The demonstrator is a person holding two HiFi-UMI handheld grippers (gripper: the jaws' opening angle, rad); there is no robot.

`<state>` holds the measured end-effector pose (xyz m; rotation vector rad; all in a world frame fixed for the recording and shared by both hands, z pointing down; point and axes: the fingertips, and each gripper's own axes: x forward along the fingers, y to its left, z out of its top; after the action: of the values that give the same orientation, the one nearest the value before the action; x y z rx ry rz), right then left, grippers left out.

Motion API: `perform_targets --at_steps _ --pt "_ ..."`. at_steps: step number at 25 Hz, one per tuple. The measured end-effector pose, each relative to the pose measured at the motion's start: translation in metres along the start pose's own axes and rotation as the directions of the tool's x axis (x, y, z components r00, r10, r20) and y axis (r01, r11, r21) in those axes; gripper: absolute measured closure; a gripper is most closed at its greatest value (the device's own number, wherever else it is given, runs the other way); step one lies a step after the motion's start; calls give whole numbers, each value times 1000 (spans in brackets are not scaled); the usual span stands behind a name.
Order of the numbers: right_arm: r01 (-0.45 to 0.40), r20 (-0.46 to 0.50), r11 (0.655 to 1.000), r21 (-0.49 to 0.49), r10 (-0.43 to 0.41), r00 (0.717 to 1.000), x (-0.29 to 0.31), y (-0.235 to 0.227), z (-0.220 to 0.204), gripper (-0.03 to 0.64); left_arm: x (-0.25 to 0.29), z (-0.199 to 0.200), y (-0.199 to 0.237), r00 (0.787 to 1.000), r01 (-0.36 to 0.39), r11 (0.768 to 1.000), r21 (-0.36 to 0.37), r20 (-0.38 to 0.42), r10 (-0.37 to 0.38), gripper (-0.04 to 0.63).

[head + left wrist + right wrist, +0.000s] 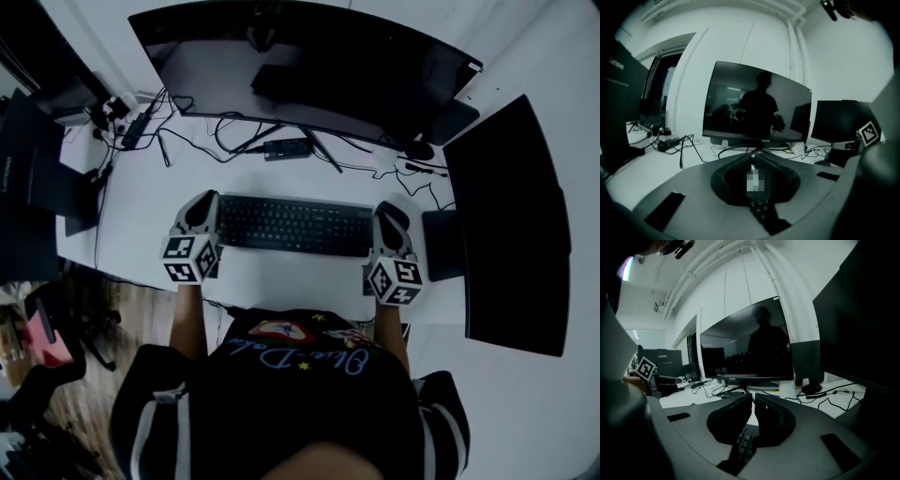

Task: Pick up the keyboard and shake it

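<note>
While clamped both ends, kbd (294, 225) sits level.

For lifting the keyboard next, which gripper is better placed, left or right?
Neither clearly: the left gripper sits at the left end of the keyboard, the right gripper at its right end, both with jaws together. Lifting probably needs both.

Behind the grey left claw (203, 204) and right claw (388, 214), both bearing black-and-white marker cubes (190, 260), the person (309, 441) is wearing a dark, blue-lettered shirt (305, 398) with white-striped sleeves (150, 422).
</note>
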<state>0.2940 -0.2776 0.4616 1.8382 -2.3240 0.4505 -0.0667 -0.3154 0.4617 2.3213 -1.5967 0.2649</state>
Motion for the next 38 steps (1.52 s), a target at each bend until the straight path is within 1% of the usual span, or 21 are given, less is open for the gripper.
perform_targets --at_steps 3,4,6,9,11,16,19,28,31,38 --pt "-53 64 999 -5 53 997 -3 16 25 614 -7 23 -18 999 38 995 93 29 -41 585" --pt "-69 85 998 -16 70 994 -5 22 33 615 -9 30 -23 998 51 992 114 43 -56 586" --pt "-95 116 994 -44 100 988 -9 33 47 615 -12 40 -35 995 75 988 132 59 -84 588" --pt "-137 141 988 -65 145 979 -12 48 60 617 -15 49 -55 992 106 985 138 49 -114 588" --pt "-153 141 985 -79 163 976 -13 55 62 617 -15 48 -65 990 125 982 142 43 -132 588" --pt "-152 134 984 -98 164 977 -14 59 64 617 -15 45 -83 983 172 974 147 38 -179 588" --pt "-151 125 983 -106 164 979 -15 59 63 617 -16 49 -84 982 171 974 150 51 -180 588" --pt "-160 115 981 -110 172 978 -16 63 61 617 -17 49 -81 986 158 977 144 36 -165 588" --pt "-158 117 981 -110 170 978 -17 62 61 617 -17 49 -81 985 159 976 149 46 -167 588" --pt "-157 116 982 -109 169 979 -17 62 61 617 -18 48 -83 984 171 973 155 32 -178 588"
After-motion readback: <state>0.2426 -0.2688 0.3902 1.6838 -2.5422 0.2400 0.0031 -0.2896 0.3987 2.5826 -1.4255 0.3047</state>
